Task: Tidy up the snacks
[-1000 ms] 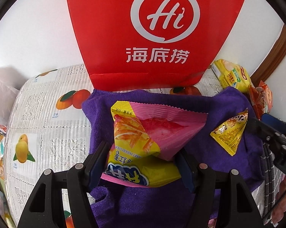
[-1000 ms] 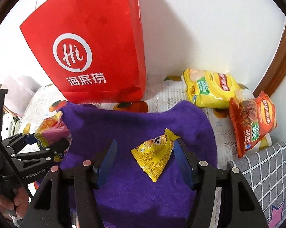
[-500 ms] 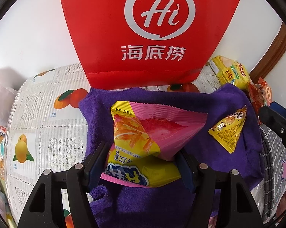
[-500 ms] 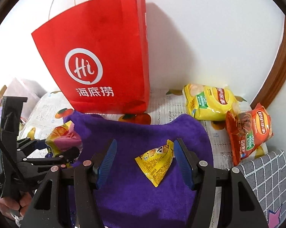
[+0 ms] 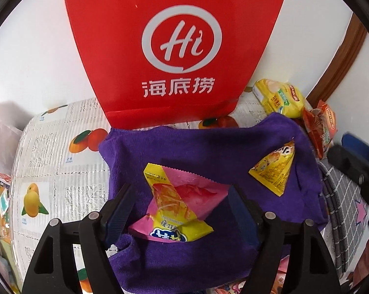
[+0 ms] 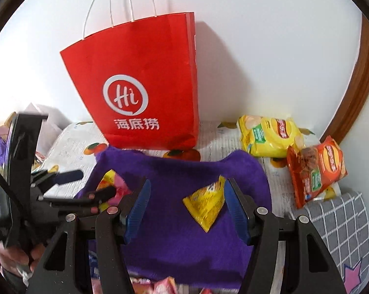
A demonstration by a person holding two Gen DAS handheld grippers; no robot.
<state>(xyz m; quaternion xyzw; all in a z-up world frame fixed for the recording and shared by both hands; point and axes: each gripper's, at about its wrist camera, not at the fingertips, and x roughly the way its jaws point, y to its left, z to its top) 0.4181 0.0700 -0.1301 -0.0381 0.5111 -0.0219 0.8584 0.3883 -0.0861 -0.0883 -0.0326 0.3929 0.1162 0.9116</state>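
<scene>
Nothing shows as packed yet, by my reading: the red paper bag [image 6: 145,93] stands upright against the wall at 12 o'clock, its inside hidden, and every snack in sight lies outside it. The purple towel [image 6: 179,225] is spread in front of the bag and carries two packets. At 2 o'clock off the towel sit the yellow chip bag [image 6: 270,134] and, touching it, the orange chip bag [image 6: 316,171].

The pink-and-yellow snack packet [image 5: 179,208] lies on the towel between the fingers of the left gripper [image 5: 182,208], whose jaws stand wide with gaps either side. The small yellow triangular packet [image 6: 206,205] lies just inside the right-hand finger of the right gripper [image 6: 186,210], also spread wide and empty.
</scene>
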